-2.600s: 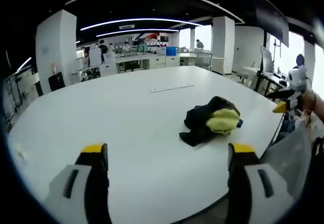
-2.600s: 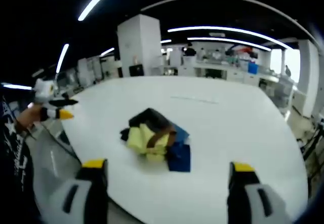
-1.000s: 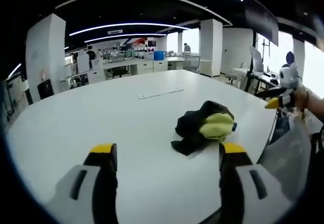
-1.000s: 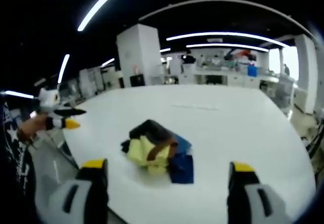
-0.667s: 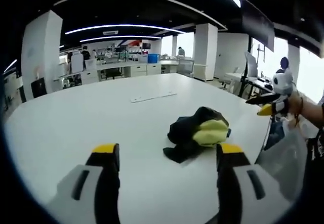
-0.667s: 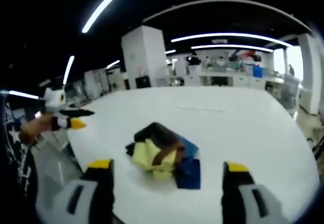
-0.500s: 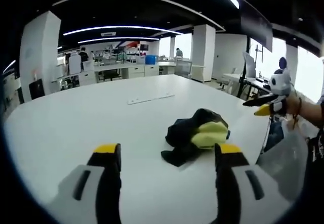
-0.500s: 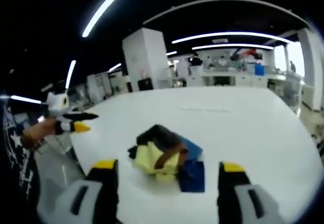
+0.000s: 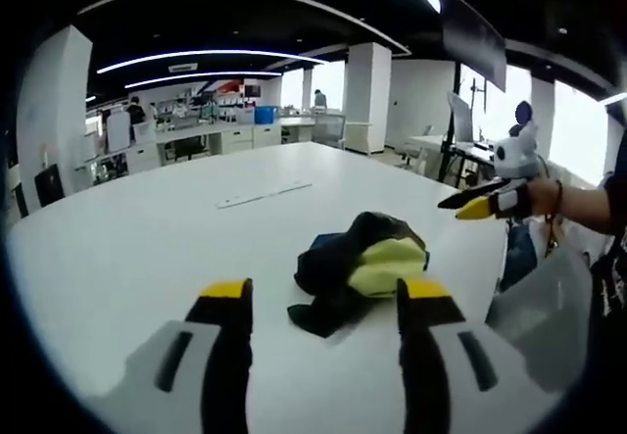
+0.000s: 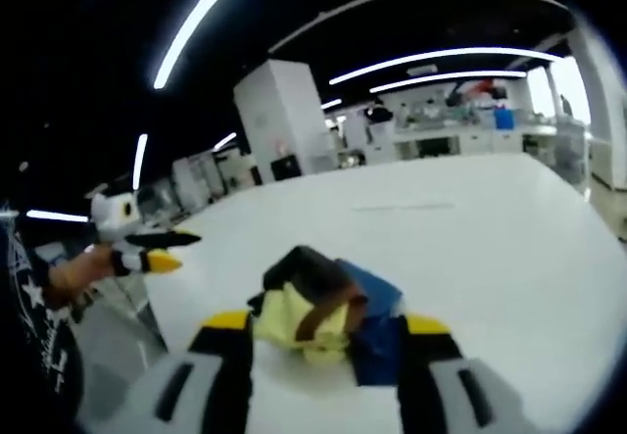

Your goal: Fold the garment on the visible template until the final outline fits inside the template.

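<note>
A crumpled garment [image 9: 361, 261] in black, yellow and blue lies bunched on the white table [image 9: 147, 238] near its edge. My left gripper [image 9: 323, 292] hovers just short of it, open, with nothing between its yellow-tipped jaws. From the other side, the garment [image 10: 315, 309] shows a yellow fold, a brown band and a blue part. My right gripper [image 10: 326, 324] is close in front of it, open and not holding anything. Each gripper also appears in the other's view, held by a hand: the right gripper [image 9: 470, 205] and the left gripper [image 10: 162, 254].
A thin pale strip [image 9: 265, 194] lies on the table beyond the garment. The table edge [image 9: 505, 248] runs close to the garment, with a grey chair back [image 9: 534, 302] beside it. Desks, columns and people stand far behind.
Both views have moved closer to the garment. The jaws of both grippers stand narrower than before. The garment has not moved.
</note>
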Motion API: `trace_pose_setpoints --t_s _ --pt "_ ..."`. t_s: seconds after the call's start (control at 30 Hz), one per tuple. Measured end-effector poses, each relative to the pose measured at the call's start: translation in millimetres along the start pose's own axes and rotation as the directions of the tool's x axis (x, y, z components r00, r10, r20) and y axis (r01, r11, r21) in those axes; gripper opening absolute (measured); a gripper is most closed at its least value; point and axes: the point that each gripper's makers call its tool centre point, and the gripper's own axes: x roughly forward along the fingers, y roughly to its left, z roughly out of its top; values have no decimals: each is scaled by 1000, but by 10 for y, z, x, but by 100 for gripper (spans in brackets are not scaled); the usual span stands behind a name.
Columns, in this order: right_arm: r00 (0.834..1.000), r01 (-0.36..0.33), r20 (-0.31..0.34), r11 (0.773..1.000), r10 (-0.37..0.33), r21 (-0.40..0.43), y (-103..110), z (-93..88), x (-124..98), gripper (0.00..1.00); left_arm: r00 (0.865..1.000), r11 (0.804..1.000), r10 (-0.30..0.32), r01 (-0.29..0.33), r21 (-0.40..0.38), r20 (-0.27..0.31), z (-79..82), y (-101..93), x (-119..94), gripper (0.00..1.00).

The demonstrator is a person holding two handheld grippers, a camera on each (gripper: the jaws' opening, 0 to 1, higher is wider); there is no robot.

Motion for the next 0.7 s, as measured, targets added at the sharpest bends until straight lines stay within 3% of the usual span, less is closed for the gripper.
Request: trace_pose_setpoints --t_s 0.33,0.7 --pt "1000 -16 -11 1000 16 5 -93 17 227 44 998 997 -69 69 30 -3 75 -138 245 50" --pt "996 -58 -62 998 57 -11 -136 -35 486 35 991 990 -125 128 60 -41 7 -270 507 49"
